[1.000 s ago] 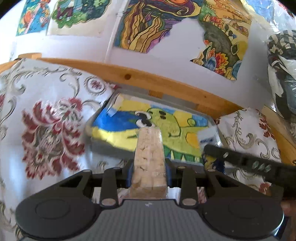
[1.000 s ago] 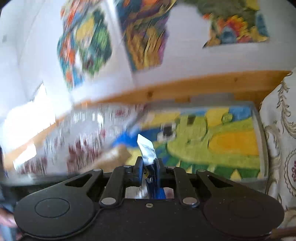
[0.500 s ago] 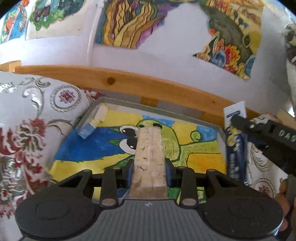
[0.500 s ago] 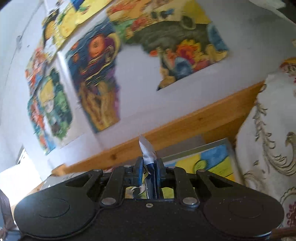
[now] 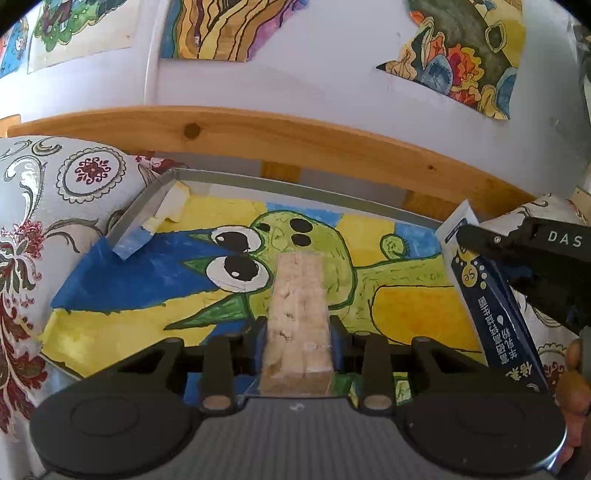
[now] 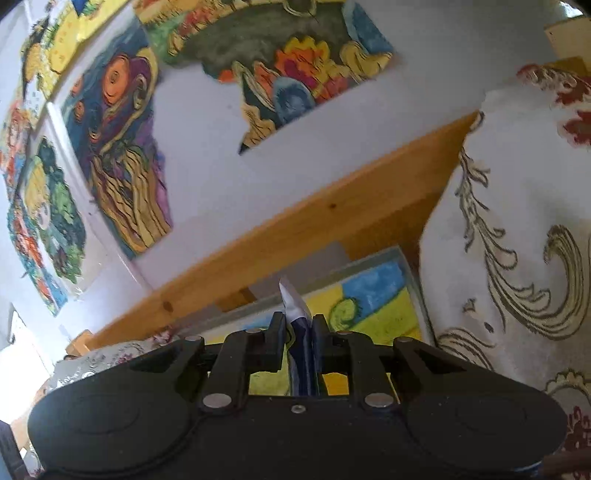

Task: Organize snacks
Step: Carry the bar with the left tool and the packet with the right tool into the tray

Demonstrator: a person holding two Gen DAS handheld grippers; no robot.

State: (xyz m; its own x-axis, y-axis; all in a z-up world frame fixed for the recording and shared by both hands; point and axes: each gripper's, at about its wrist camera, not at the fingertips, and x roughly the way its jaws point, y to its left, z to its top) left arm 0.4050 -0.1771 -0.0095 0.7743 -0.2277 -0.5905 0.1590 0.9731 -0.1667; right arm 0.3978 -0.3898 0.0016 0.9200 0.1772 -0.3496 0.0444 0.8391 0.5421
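My left gripper (image 5: 297, 326) is shut on a pale, crumbly snack bar in clear wrap (image 5: 297, 310), held over a shallow grey tray (image 5: 295, 186) lined with a yellow, blue and green cartoon drawing. At the right of the left wrist view, my right gripper (image 5: 495, 254) holds a dark blue snack packet (image 5: 495, 295) with a white top, upright by the tray's right edge. In the right wrist view, my right gripper (image 6: 299, 332) is shut on that blue packet (image 6: 297, 317), and the tray (image 6: 369, 258) lies below it.
Floral cushions flank the tray: one on the left (image 5: 55, 192), one on the right (image 6: 517, 221). A wooden rail (image 5: 295, 136) runs behind the tray, below a white wall with colourful paintings (image 5: 221, 26). A person's hand (image 5: 576, 380) shows at the right edge.
My left gripper has moved in over the tray with the bar. My right gripper has swung to the tray's right side and tilted upward, the blue packet still held.
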